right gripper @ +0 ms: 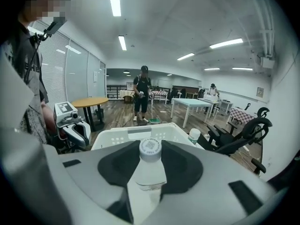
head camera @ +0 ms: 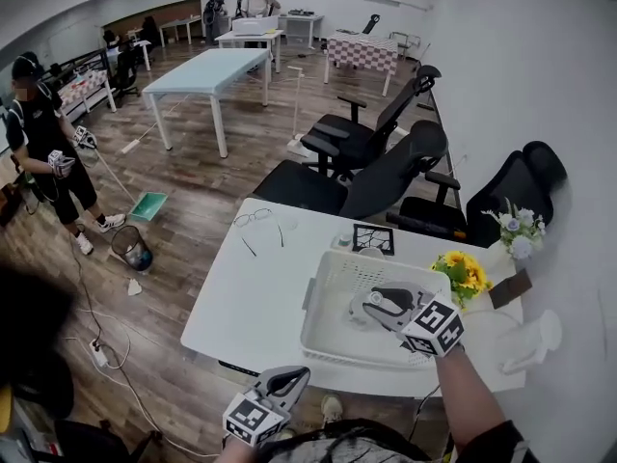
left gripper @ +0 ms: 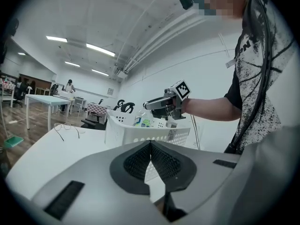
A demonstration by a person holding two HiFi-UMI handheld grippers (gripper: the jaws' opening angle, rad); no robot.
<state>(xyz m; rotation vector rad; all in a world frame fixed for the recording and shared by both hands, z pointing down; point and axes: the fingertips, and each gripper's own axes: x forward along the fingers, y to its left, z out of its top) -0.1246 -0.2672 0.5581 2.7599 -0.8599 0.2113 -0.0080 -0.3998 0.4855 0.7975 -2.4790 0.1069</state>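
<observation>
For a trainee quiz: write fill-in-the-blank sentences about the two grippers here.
The right gripper has its fingers shut on a clear plastic bottle with a ___ cap. It holds the bottle over the white perforated plastic basket, which stands on a white ___. The left gripper has its fingers ___, nothing between them.
Missing: white; table; shut.

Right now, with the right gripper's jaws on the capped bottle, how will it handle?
The bottle looks like thin clear plastic, so it probably flexes under the jaws of the right gripper. Its smooth round wall could slip, or roll if laid down. Fill level is unclear, so weight is uncertain.
</observation>
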